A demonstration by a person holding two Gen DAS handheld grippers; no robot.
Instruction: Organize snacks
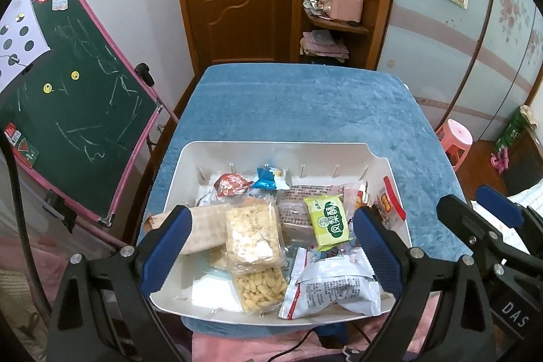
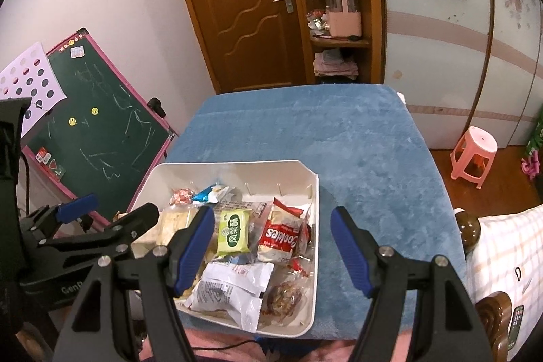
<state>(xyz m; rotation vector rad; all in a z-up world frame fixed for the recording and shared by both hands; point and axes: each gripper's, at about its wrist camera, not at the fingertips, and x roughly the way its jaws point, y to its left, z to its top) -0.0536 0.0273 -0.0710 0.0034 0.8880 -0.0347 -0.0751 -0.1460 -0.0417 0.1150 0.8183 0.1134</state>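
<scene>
Snack packets fill the white bin (image 1: 190, 158) on the blue-covered counter (image 1: 305, 111). Both the left claw (image 1: 271, 246) and right claw (image 2: 273, 253) hang above it, spread wide, empty. A chalkboard (image 1: 74, 111) stands beside the counter.

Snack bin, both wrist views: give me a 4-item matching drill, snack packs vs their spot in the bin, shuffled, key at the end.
Items
1. green pack
2. blue pack
3. white pack
4. red Cookies pack

Places in the white bin
A. against the far wall, beside a red-orange wrapper
B. near the right wall, right of the green pack
C. near front edge, closest to the grippers
D. middle, lying on top of other packs

Pairs: 1-D, 2-A, 3-C, 4-B

Both grippers, left gripper and right gripper, hang open above the bin, holding nothing.
</scene>
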